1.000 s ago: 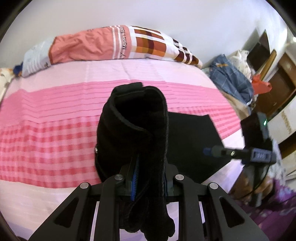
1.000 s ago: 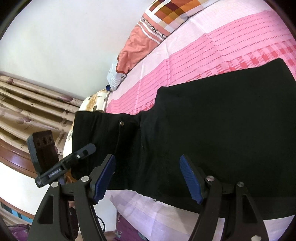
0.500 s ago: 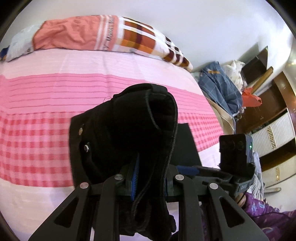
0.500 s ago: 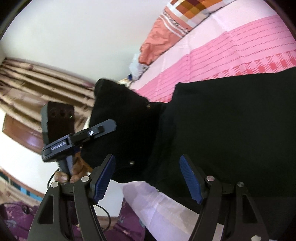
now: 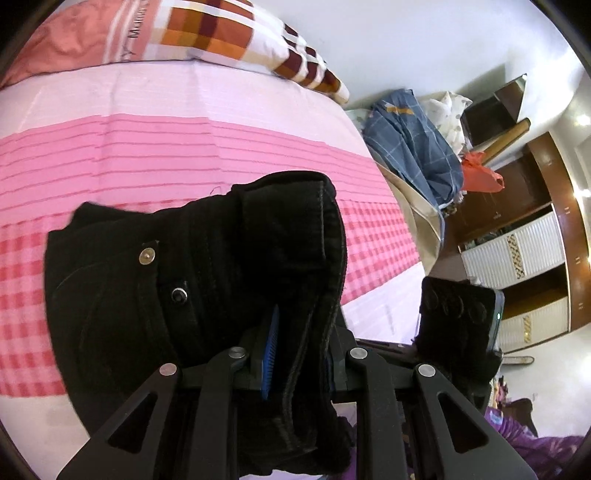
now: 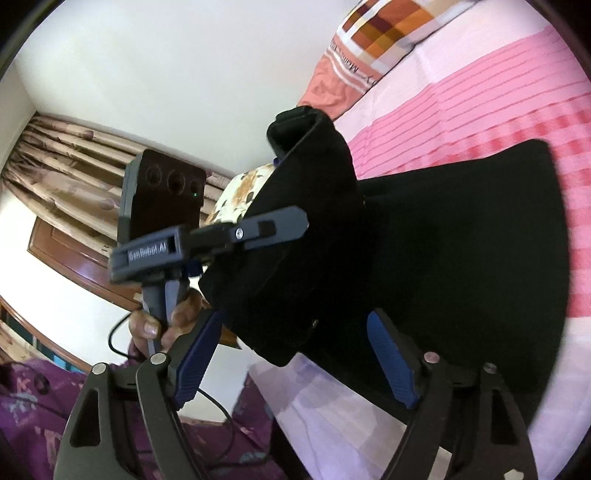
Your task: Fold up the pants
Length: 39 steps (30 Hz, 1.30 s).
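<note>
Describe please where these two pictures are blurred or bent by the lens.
Left wrist view: the fisheye bends the pink bedsheet into a curve; the pillow is smeared. Right wrist view: the black pants have a soft, streaked far edge; the hand is slightly blurred; dark corners frame both.

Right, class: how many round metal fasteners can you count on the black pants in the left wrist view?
2: a silver button near the waistband's upper left, and a dark snap just below-right of it. Folds may hide others.

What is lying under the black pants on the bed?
Under the black pants lies the pink striped and checked bedsheet, showing all around them. The sheet directly beneath the fabric is covered. The left gripper, jaws shut on the waistband, lifts that end off the bed.
</note>
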Each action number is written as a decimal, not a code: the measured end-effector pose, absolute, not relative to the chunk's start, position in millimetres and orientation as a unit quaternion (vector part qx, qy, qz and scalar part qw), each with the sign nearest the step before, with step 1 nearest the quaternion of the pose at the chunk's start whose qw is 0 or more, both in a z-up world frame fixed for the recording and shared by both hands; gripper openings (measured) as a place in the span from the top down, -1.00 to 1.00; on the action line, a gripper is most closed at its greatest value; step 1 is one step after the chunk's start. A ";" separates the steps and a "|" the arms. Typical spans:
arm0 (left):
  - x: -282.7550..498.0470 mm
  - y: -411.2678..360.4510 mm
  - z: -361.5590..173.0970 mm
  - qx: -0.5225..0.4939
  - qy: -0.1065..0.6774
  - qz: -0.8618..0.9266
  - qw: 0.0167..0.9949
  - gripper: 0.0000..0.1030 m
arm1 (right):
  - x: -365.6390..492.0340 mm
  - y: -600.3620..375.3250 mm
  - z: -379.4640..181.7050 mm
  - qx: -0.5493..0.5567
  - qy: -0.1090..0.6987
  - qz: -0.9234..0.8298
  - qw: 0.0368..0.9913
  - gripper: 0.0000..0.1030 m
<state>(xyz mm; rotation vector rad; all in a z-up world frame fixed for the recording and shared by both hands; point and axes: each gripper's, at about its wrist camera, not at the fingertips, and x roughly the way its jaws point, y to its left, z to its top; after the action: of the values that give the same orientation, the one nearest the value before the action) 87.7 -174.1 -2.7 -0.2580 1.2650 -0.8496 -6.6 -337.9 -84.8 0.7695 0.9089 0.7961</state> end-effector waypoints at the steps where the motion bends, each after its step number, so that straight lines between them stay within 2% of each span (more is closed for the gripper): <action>1: 89.1 -181.0 -2.4 -0.116 0.572 -0.388 0.713 0.58 | -8.0 -341.0 -86.0 0.349 0.417 0.360 0.758 -0.59; 10: 94.8 -223.6 -17.3 -0.087 0.596 -0.395 0.694 0.58 | -10.3 -353.4 -104.2 0.368 0.416 0.349 0.755 -0.61; 13: 94.2 -231.9 -25.2 -0.071 0.603 -0.398 0.687 0.52 | -10.8 -355.5 -105.2 0.364 0.417 0.347 0.757 -0.61; 16: 95.3 -236.3 -28.7 -0.098 0.609 -0.418 0.667 0.50 | -14.6 -358.7 -104.1 0.368 0.415 0.346 0.756 -0.61; 17: 95.2 -236.7 -27.8 -0.115 0.611 -0.429 0.656 0.50 | -15.4 -358.9 -105.2 0.365 0.424 0.337 0.758 -0.72; 18: 94.9 -238.3 -23.8 -0.123 0.609 -0.437 0.650 0.49 | -14.9 -358.7 -107.6 0.363 0.428 0.331 0.759 -0.75; 22: 91.1 -237.5 -2.0 -0.096 0.580 -0.439 0.679 0.49 | -16.4 -359.8 -107.8 0.368 0.428 0.329 0.758 -0.75; 29: 75.3 -205.2 16.1 -0.045 0.545 -0.397 0.737 0.34 | -14.5 -368.9 -113.7 0.378 0.429 0.307 0.761 -0.73; 30: 70.5 -197.0 15.1 -0.030 0.536 -0.384 0.751 0.33 | -16.7 -370.0 -114.8 0.379 0.430 0.305 0.761 -0.66; 32: 64.6 -180.2 10.9 -0.019 0.529 -0.366 0.766 0.30 | -16.5 -371.9 -117.7 0.367 0.440 0.286 0.768 -0.27; 33: 63.0 -173.4 6.7 -0.018 0.528 -0.358 0.770 0.28 | -15.9 -373.5 -119.0 0.363 0.446 0.275 0.771 0.13; 34: 61.7 -165.8 3.1 -0.018 0.529 -0.349 0.773 0.26 | -15.3 -376.5 -122.6 0.367 0.452 0.264 0.769 0.40; 36: 60.1 -149.8 -6.1 -0.026 0.534 -0.331 0.777 0.25 | -16.6 -382.8 -128.8 0.387 0.456 0.252 0.760 0.49; 39: 59.9 -125.2 -17.9 -0.051 0.544 -0.306 0.780 0.25 | -23.0 -386.7 -128.4 0.410 0.450 0.242 0.756 0.53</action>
<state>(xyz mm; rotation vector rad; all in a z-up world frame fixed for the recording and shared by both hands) 59.9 -125.2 -17.9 -0.1107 1.1766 -0.6604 -23.0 -386.7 -128.4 0.8941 0.9802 0.5279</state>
